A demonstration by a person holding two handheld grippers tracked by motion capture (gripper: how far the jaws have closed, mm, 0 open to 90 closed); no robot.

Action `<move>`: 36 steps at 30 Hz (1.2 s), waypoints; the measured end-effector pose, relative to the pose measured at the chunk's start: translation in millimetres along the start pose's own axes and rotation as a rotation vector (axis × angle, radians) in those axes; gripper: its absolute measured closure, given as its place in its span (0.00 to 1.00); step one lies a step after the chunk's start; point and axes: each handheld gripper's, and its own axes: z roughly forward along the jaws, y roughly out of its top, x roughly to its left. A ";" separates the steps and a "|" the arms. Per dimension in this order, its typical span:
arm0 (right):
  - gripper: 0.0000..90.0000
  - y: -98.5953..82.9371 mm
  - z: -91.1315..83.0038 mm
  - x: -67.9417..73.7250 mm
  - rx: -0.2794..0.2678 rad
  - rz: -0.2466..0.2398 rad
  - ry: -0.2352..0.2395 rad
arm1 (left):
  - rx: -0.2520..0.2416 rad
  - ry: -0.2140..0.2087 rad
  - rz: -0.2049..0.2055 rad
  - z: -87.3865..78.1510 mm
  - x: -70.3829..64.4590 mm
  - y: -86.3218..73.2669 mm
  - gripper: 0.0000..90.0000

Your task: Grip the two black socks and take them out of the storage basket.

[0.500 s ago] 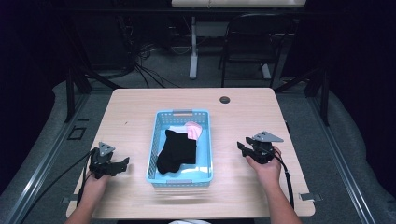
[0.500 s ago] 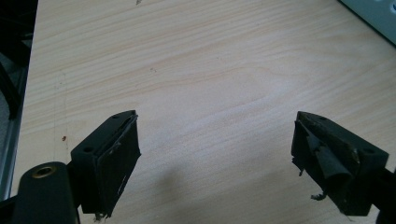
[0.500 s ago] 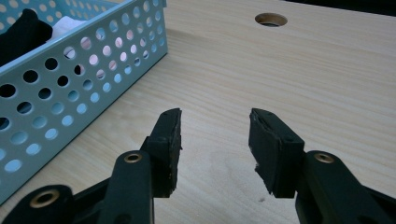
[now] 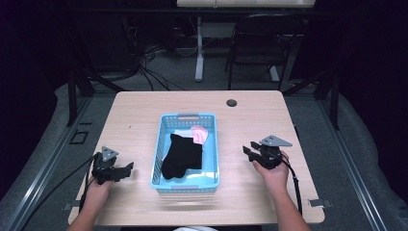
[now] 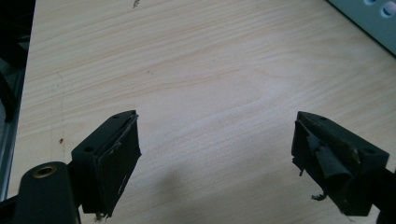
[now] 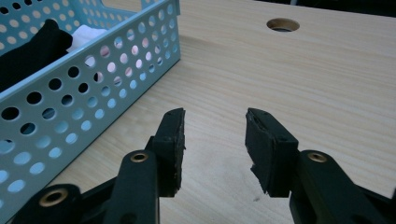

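Little is changed since the earlier frame: the left gripper (image 4: 126, 169) and right gripper (image 4: 247, 149) are kept at lower left and lower right, jaws apart, empty. A black garment (image 4: 183, 156) is seen lying in the blue basket (image 4: 187, 117) at frame centre, over pink cloth (image 4: 199, 134). It is judged light, limp and non-fragile, best pinched at a raised fold.

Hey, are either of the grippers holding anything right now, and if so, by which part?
Nothing is held. The left gripper is open over bare table, and the right gripper is open beside the blue basket, with only wood between its jaws.
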 end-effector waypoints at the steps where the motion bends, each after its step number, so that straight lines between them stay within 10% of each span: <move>1: 0.65 0.6 -0.7 0.3 0.001 0.001 0.006 | -0.001 0.000 0.000 0.0 -0.2 0.0 0.17; 12: 0.63 14.0 1.0 18.3 0.018 -0.048 0.062 | 0.002 0.000 0.002 -0.2 -1.4 -0.2 0.17; 36: 0.62 116.6 45.8 101.1 0.073 -0.265 0.309 | 0.005 -0.003 0.007 -0.8 -1.2 -1.8 0.17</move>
